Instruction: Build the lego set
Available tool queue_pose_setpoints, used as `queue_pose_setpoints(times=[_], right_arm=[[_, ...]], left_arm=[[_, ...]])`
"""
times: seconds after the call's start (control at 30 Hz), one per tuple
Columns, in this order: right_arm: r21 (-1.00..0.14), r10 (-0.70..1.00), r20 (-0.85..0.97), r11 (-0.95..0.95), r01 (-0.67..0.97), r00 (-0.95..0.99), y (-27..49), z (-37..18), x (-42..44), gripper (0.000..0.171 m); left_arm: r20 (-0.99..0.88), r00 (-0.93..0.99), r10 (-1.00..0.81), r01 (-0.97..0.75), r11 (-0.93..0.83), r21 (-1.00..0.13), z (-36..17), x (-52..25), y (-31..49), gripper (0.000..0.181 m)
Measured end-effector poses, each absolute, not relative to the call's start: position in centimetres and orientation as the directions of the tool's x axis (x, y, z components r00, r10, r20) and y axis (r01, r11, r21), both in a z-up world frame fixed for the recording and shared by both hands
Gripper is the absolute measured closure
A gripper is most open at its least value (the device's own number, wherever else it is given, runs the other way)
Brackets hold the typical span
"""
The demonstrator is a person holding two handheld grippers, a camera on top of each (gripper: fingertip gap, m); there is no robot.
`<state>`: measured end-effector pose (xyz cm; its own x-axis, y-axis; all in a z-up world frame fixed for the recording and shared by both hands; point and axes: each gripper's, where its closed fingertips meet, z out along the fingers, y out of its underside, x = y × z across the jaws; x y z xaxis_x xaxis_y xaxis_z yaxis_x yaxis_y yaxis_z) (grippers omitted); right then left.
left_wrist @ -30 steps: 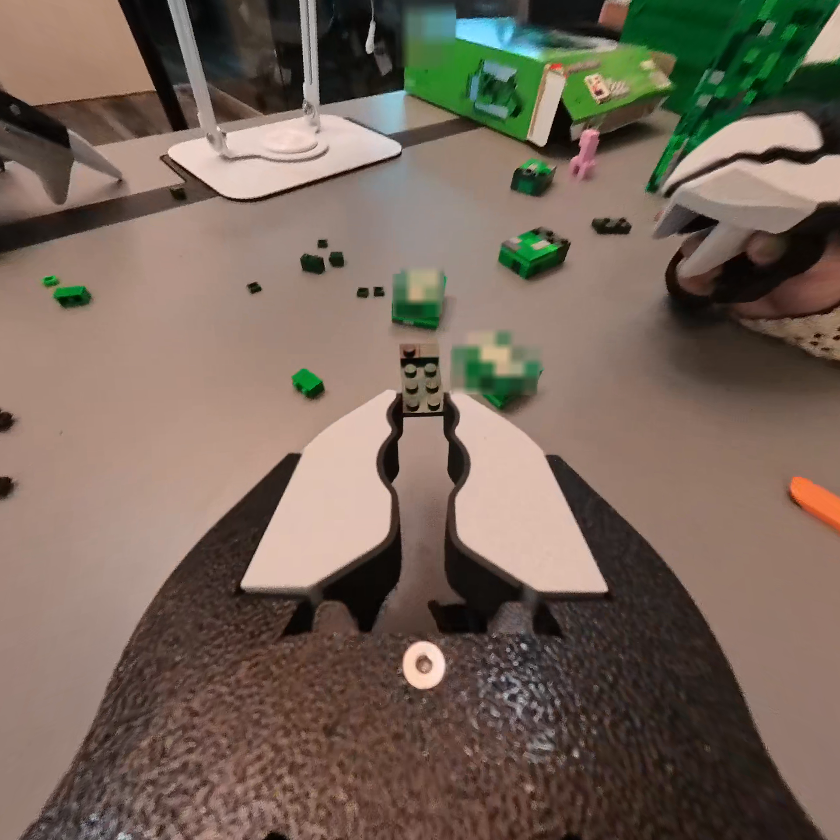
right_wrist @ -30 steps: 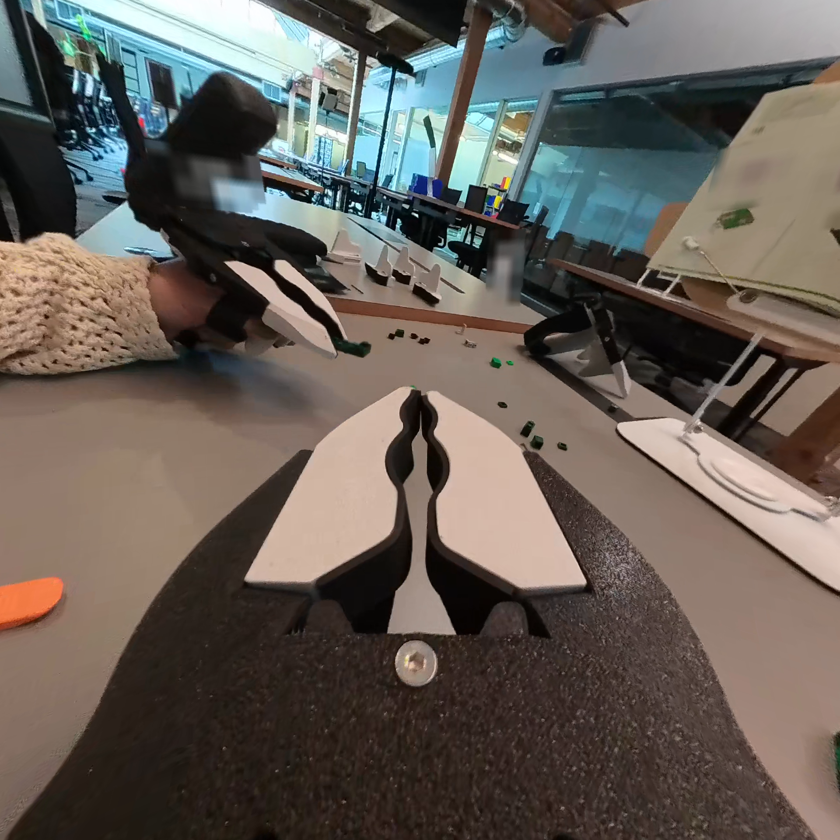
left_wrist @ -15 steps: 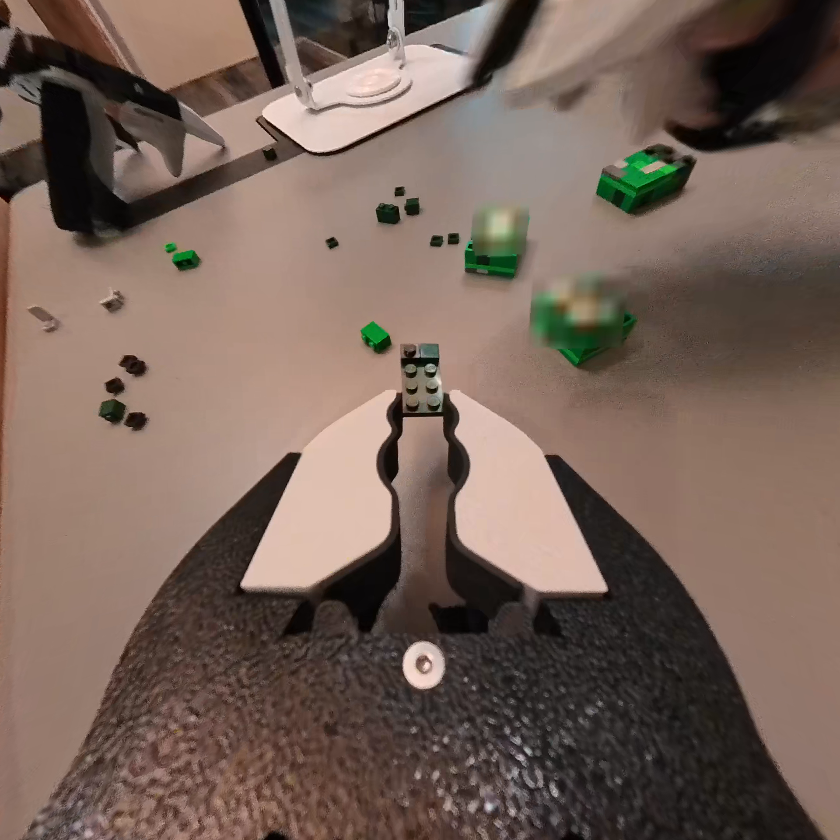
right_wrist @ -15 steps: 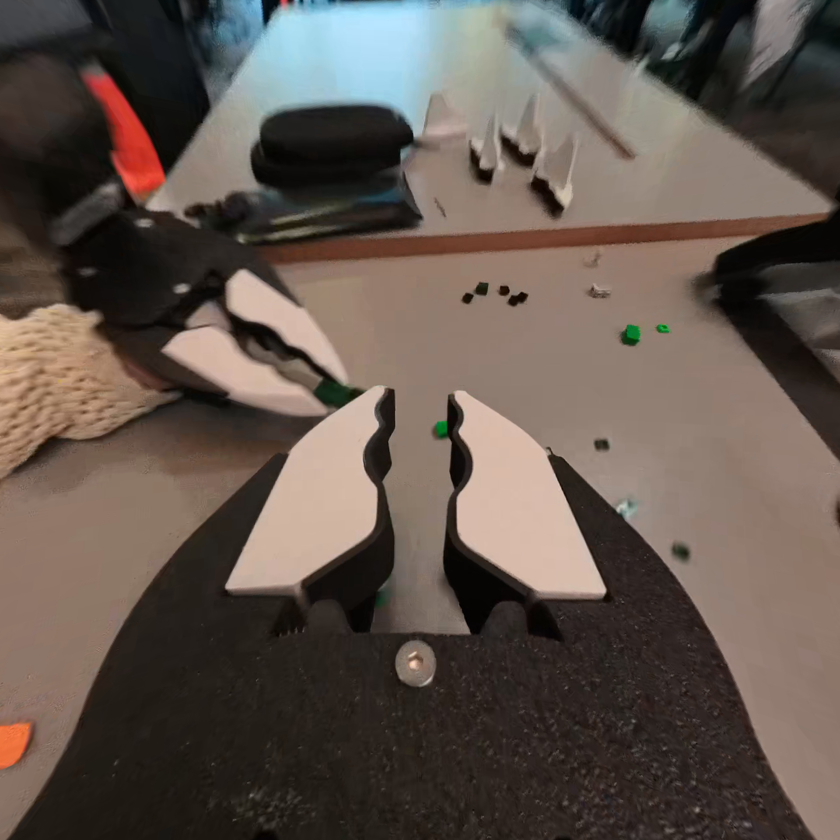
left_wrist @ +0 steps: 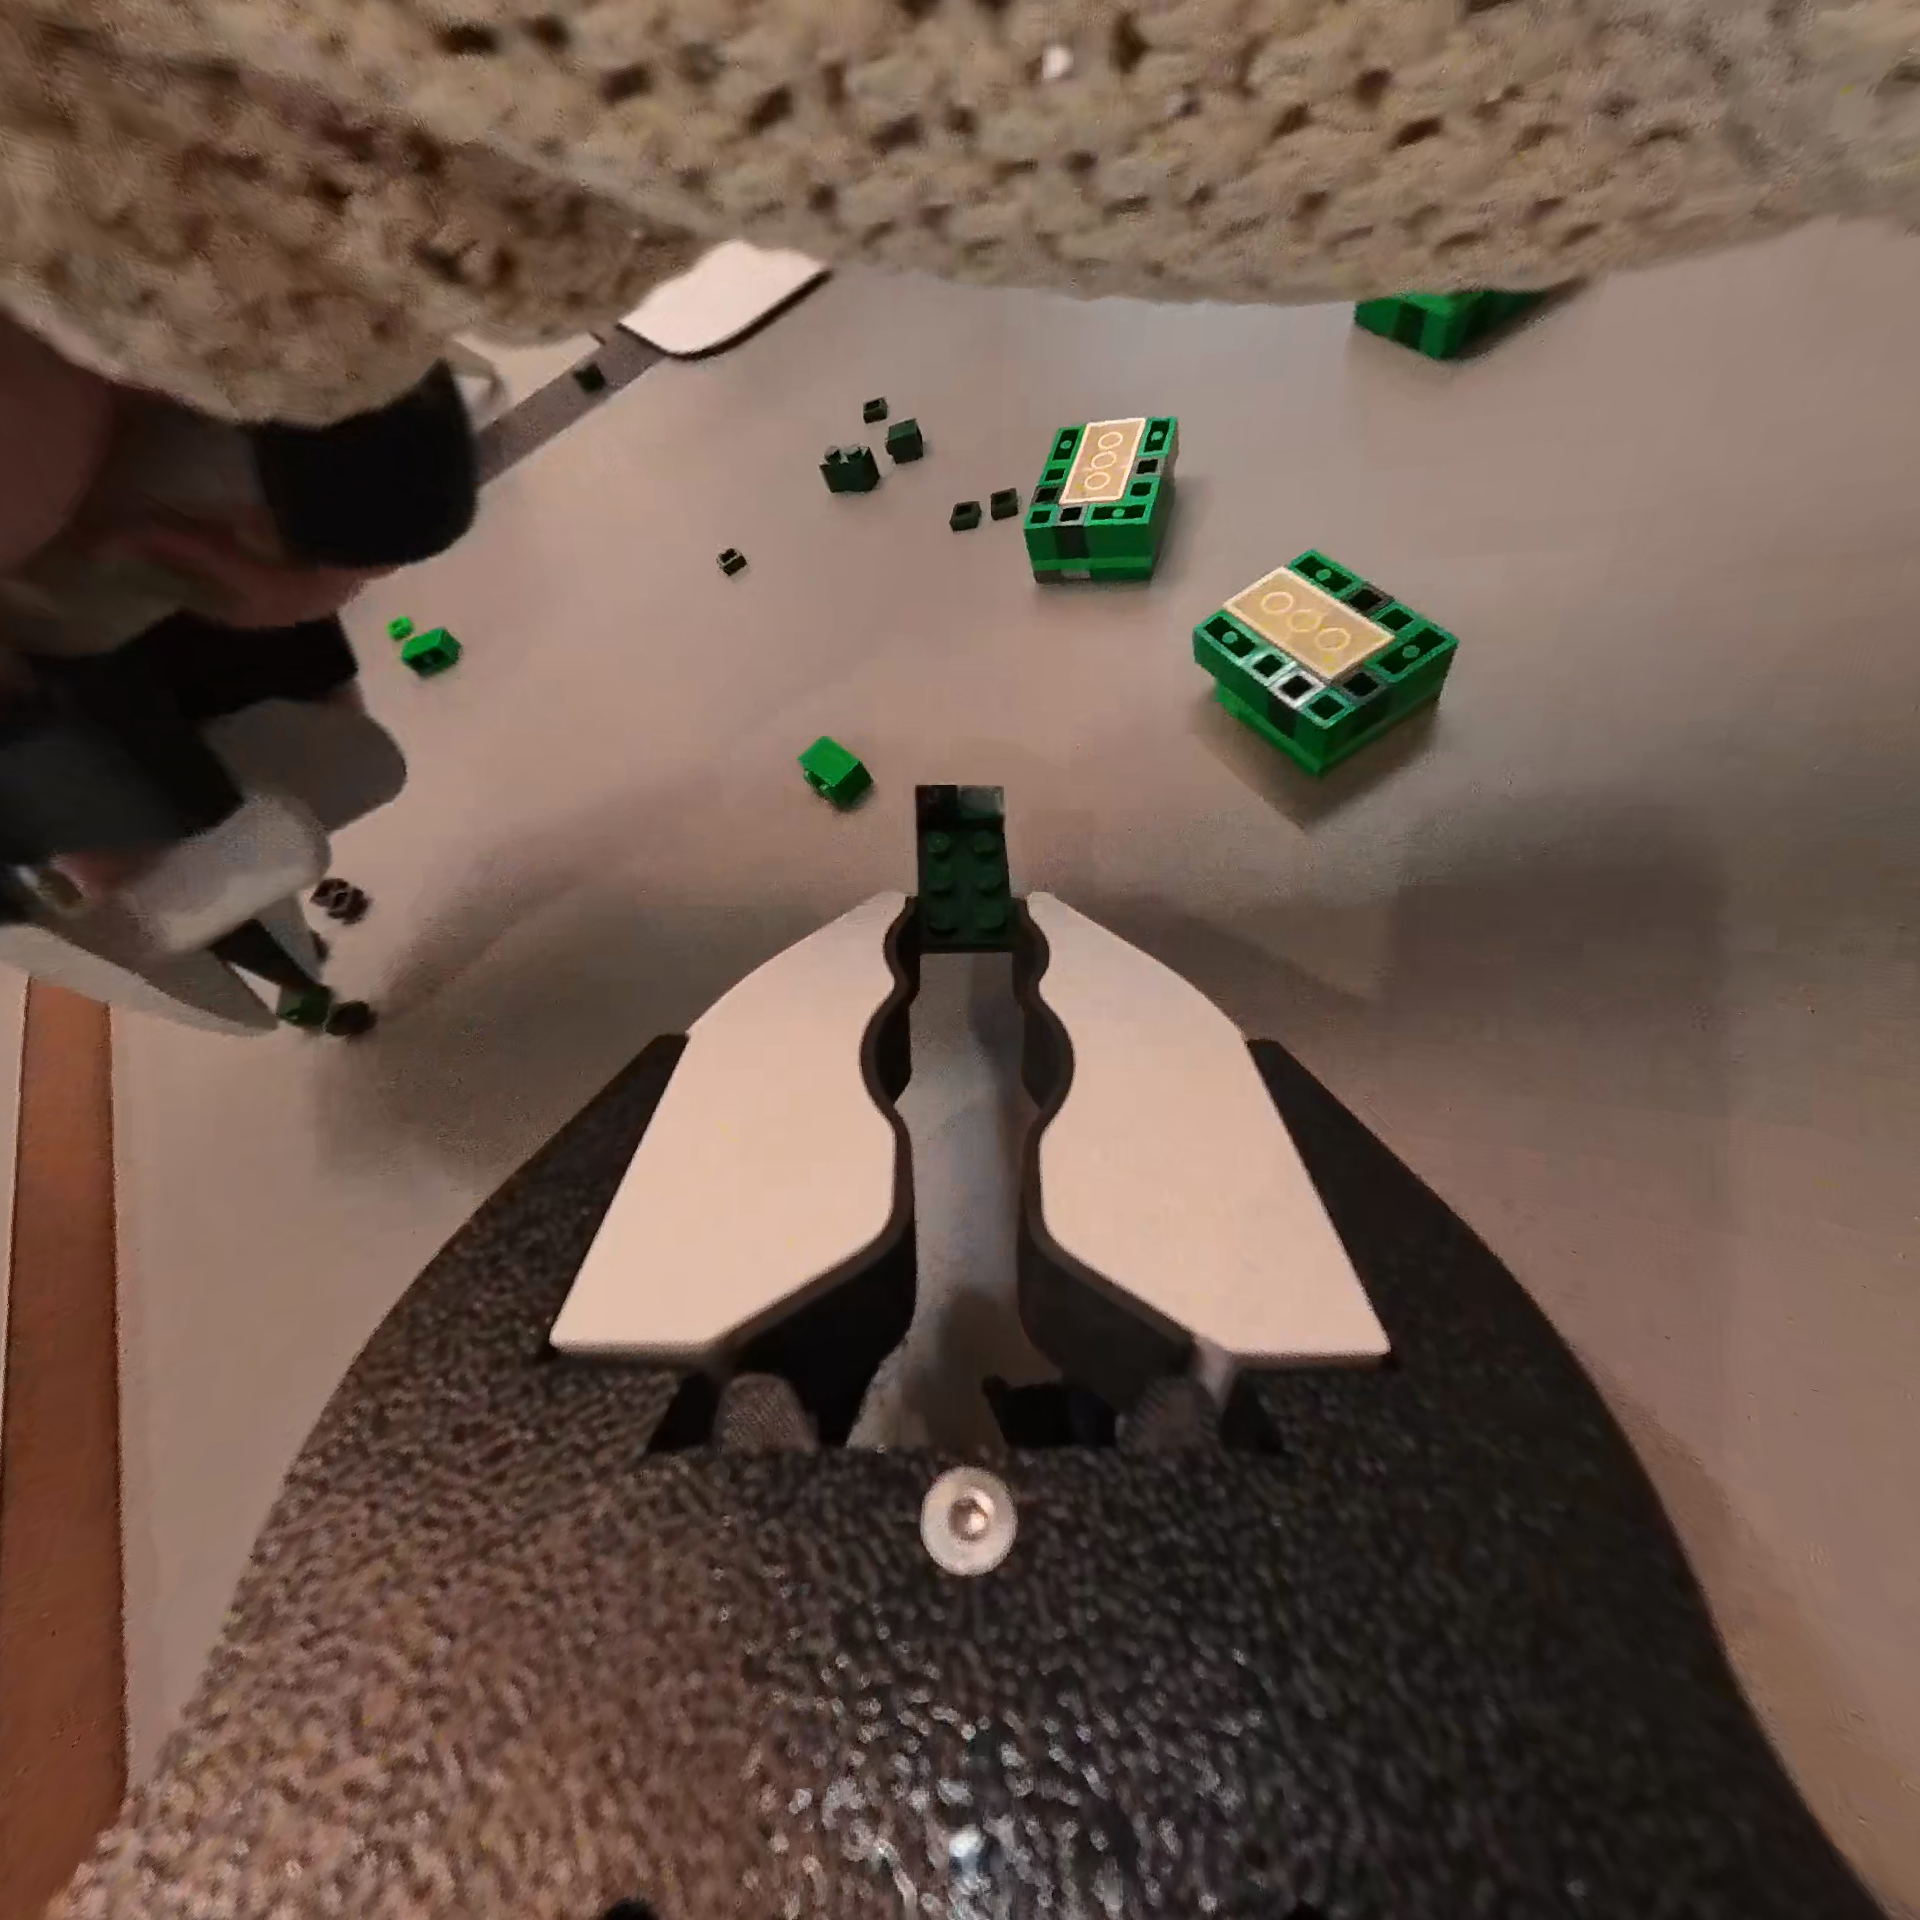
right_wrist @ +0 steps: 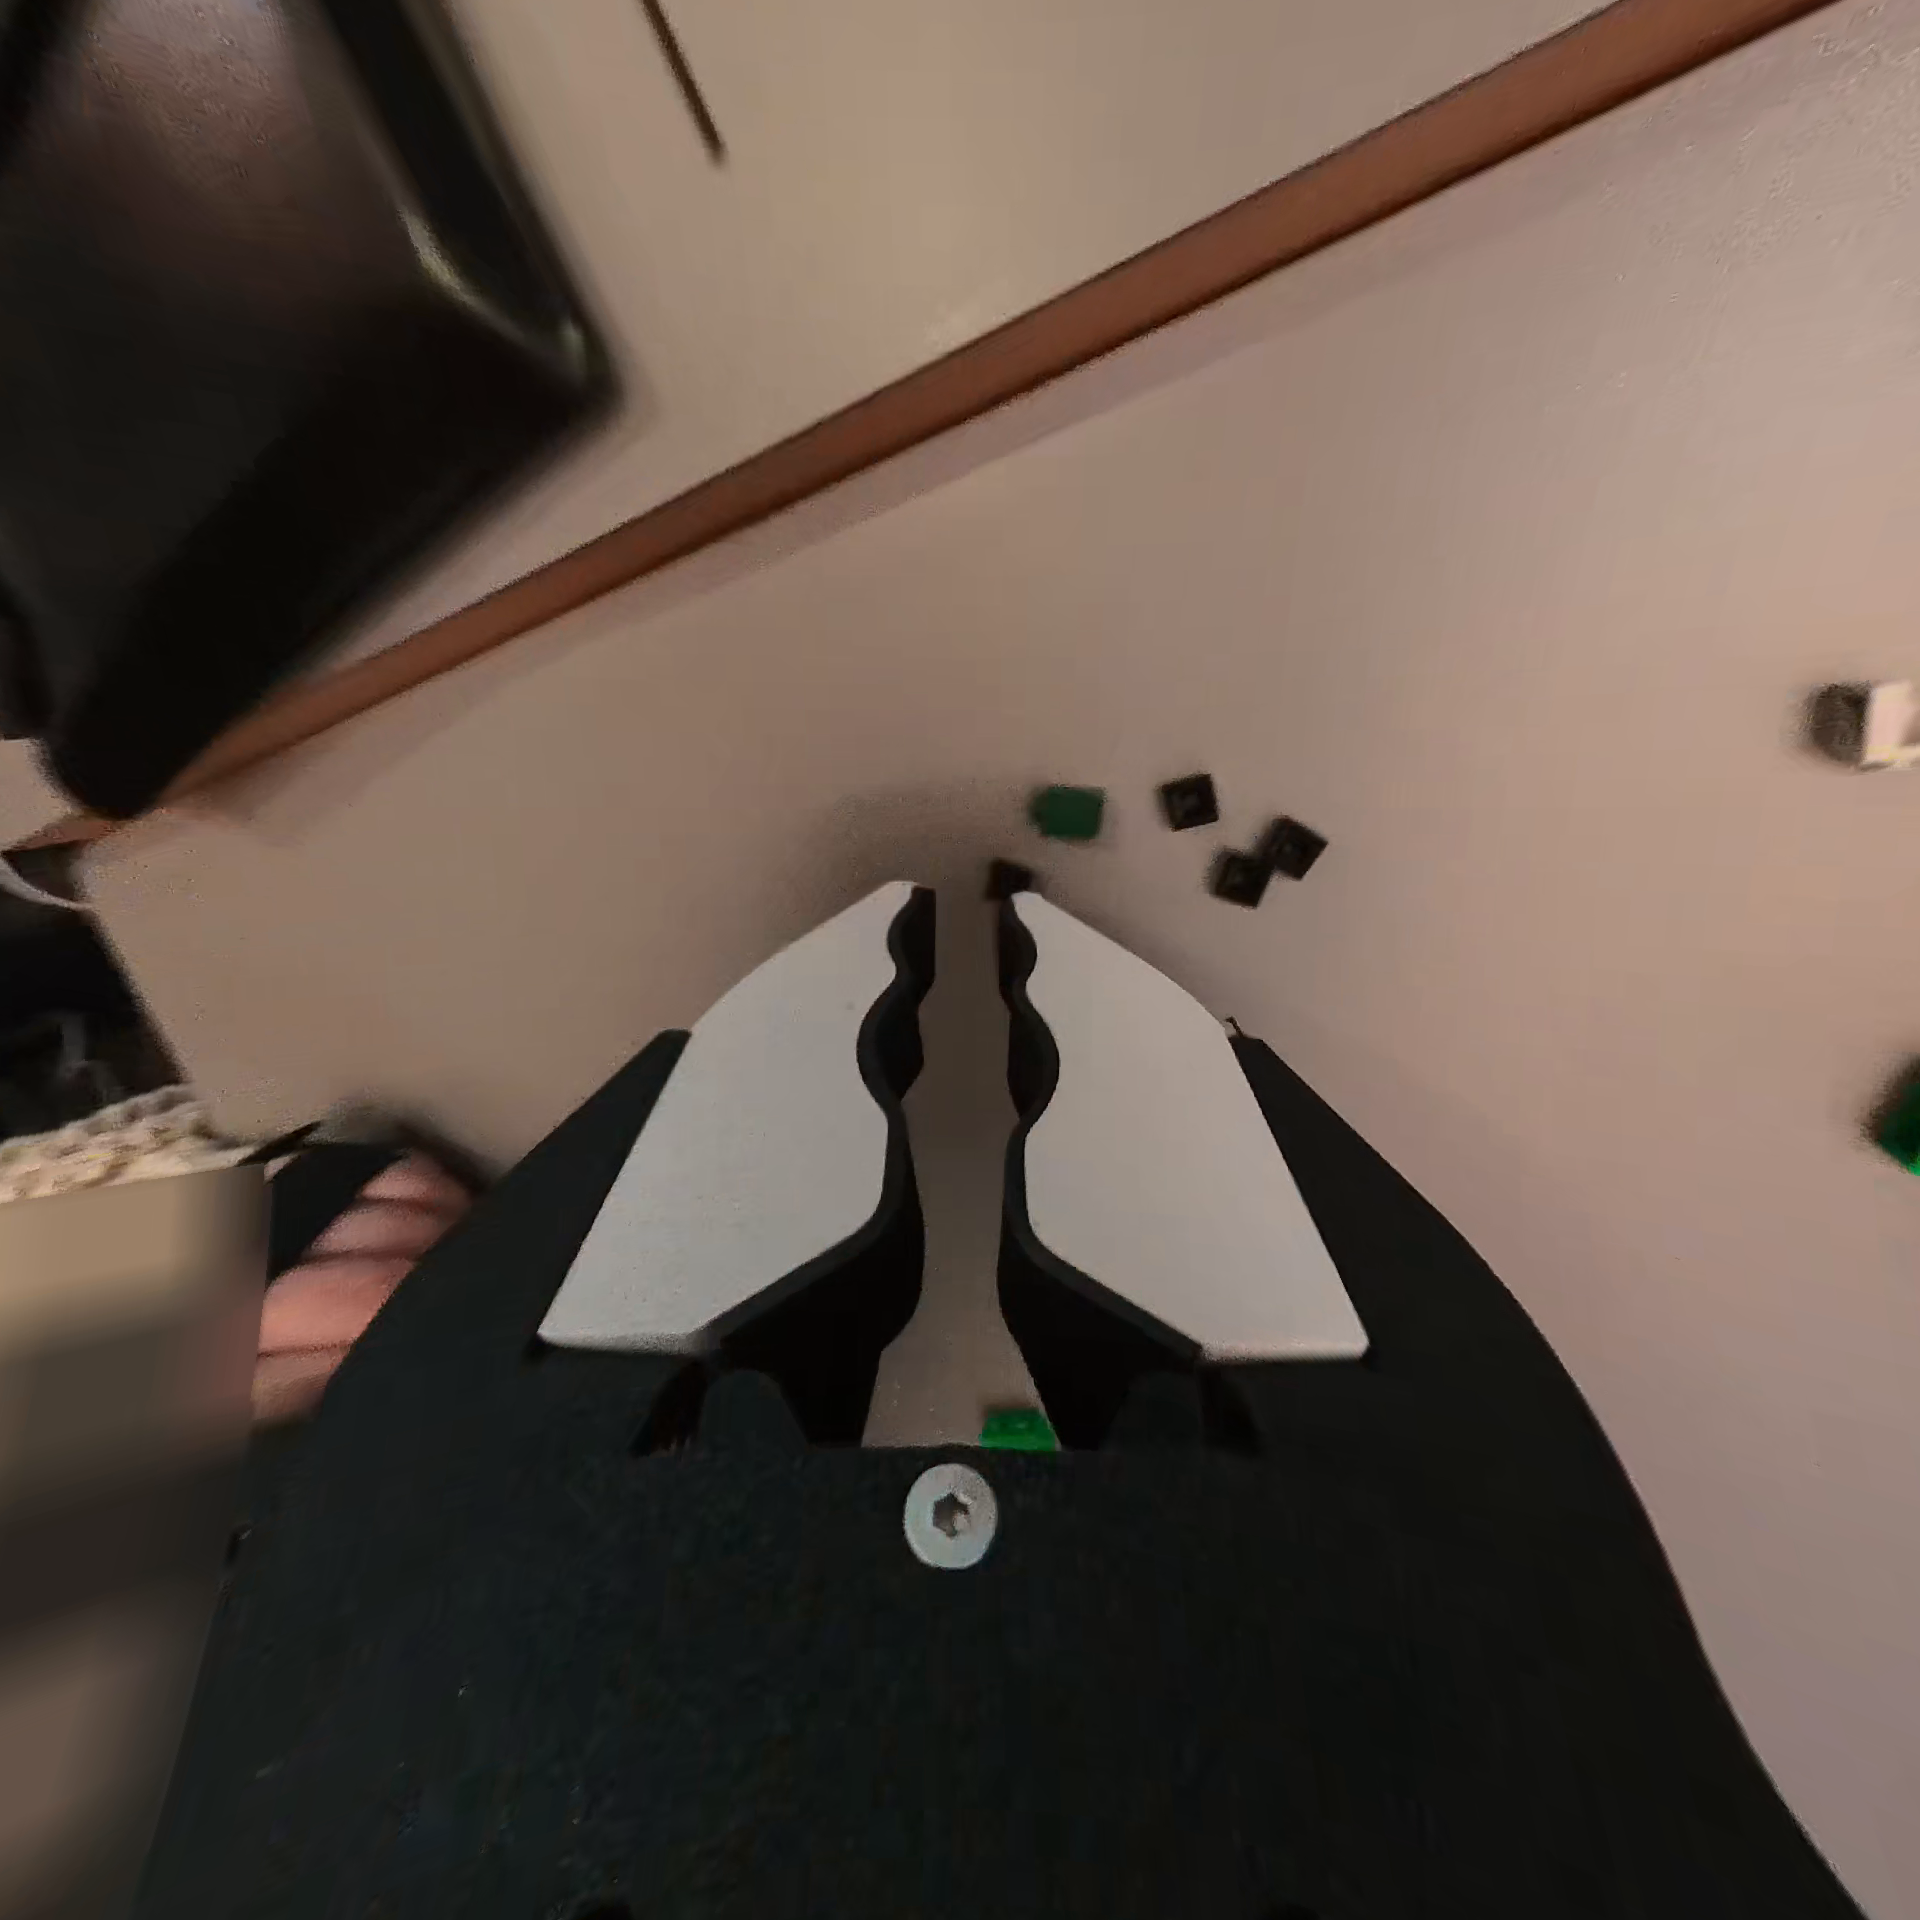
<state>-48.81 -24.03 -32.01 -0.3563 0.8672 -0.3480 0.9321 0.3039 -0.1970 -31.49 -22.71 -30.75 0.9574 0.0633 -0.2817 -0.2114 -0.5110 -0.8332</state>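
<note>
right hand-held gripper [right_wrist: 966,902] crossed left, parted | left hand-held gripper [left_wrist: 964,914] clamps brick [left_wrist: 964,873]

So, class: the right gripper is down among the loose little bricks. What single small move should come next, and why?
Probably nudge the right gripper slightly right and forward, then close it. Its jaws stand open and empty just above the table, and the small black piece sits off its right fingertip, not between the fingers.

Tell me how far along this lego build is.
Partly done. Two green blocks sit assembled on the table. The left gripper holds a dark green piece; the right gripper, open, reaches among small loose bricks, which remain unattached.
</note>
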Motion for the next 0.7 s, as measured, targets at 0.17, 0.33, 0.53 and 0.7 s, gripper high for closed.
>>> queue_pose_setpoints(times=[0.17, 0.33, 0.53, 0.7], right_arm=[[-0.111, 0.888, -0.298, 0.333, 0.936, -0.351, -23.7, -33.2, -49.2, 0.160], [-0.082, 0.887, -0.287, 0.353, 0.932, -0.362, -23.5, -33.6, -49.2, 0.166], [-0.321, 0.802, -0.264, 0.451, 0.833, -0.536, -24.1, -30.2, -47.8, 0.168], [-0.669, 0.602, 0.035, 0.607, 0.428, -0.798, -22.9, -25.2, -39.1, 0.169]], left_arm=[[-0.283, 0.957, 0.059, -0.216, -0.504, -0.836, -30.7, -31.4, -22.8, 0.165], [-0.287, 0.956, 0.059, -0.219, -0.505, -0.835, -30.7, -31.4, -22.9, 0.165], [-0.272, 0.959, 0.083, -0.201, -0.482, -0.853, -30.3, -31.7, -23.2, 0.165], [-0.257, 0.963, 0.081, -0.191, -0.471, -0.861, -30.1, -31.7, -23.2, 0.165]])
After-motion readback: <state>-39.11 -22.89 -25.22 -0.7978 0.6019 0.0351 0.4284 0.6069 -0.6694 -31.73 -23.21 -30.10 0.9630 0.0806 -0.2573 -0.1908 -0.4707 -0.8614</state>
